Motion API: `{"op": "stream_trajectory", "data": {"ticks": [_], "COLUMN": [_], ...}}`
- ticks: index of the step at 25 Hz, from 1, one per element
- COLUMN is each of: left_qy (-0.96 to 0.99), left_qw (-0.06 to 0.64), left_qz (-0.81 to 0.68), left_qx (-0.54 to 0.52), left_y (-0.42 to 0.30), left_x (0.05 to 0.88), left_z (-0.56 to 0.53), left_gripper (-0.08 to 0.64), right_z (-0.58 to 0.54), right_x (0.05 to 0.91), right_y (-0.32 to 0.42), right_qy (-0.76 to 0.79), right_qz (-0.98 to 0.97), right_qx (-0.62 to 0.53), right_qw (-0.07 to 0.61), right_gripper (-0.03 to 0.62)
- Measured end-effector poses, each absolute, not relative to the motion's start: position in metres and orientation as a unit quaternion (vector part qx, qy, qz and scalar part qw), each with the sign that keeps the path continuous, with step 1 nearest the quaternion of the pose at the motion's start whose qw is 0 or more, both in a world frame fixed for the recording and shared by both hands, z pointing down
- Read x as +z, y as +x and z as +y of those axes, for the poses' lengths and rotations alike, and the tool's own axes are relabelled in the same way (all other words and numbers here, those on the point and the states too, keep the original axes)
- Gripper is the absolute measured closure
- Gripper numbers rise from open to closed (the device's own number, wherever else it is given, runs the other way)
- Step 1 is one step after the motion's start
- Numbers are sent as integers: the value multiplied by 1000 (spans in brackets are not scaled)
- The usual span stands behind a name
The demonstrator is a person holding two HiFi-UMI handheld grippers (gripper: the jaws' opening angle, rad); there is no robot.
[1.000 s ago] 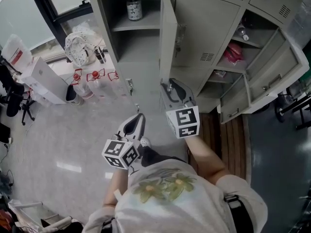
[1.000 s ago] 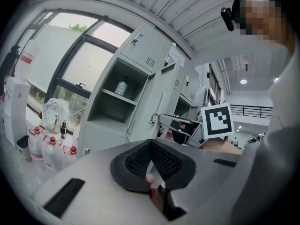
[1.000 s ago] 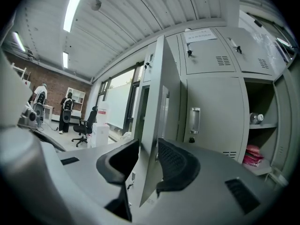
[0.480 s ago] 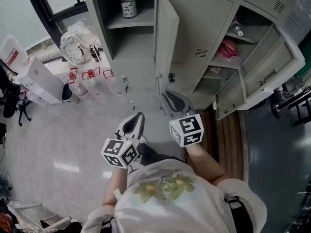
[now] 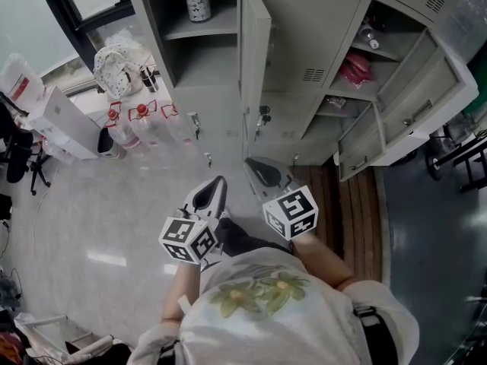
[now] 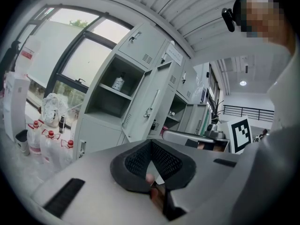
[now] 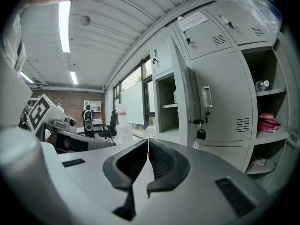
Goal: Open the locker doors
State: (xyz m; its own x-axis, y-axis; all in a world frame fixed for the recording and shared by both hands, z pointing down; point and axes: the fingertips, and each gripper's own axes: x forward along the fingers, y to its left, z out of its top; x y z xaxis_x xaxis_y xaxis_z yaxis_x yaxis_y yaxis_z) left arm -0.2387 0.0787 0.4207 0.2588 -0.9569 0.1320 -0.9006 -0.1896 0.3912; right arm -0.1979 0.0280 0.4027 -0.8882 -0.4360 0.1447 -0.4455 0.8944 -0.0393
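Grey steel locker bank (image 5: pixel 217 101) spans 11 to 2 o'clock ahead of the person. Tall grey left door (image 5: pixel 255 48) stands swung out, edge-on, free edge pointing to 6. Closed grey vented door (image 5: pixel 323 40) sits just right of it, small black padlock (image 7: pixel 201 134) at its latch. Grey right-hand doors (image 5: pixel 418 105) hang open at 2.

Right gripper (image 5: pixel 247 160) at 12, near the tall door's edge but apart from it; jaws just closed tip to tip, nothing between. Left gripper (image 5: pixel 221 179) at 11, pads pressed together, empty.

Red-capped clear plastic bottles (image 5: pixel 141 128) at 10; pale glossy floor (image 5: pixel 91 211) open beside them
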Motion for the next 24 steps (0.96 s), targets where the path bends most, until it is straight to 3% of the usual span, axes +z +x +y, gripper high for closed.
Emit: {"op": "stream_trajectory", "data": {"ticks": [24], "left_qy": [765], "left_qw": [206], "left_qz": [-607], "left_qx": [-68], "left_y": [-234], "left_x": [427], "left_z": [93], "left_gripper": [531], "right_z": [47], "right_x": [421], "right_y": [-194], "right_qy": [223], "right_qz": [-970], "right_qx": [43], "right_qw": [85], "right_gripper": [558]}}
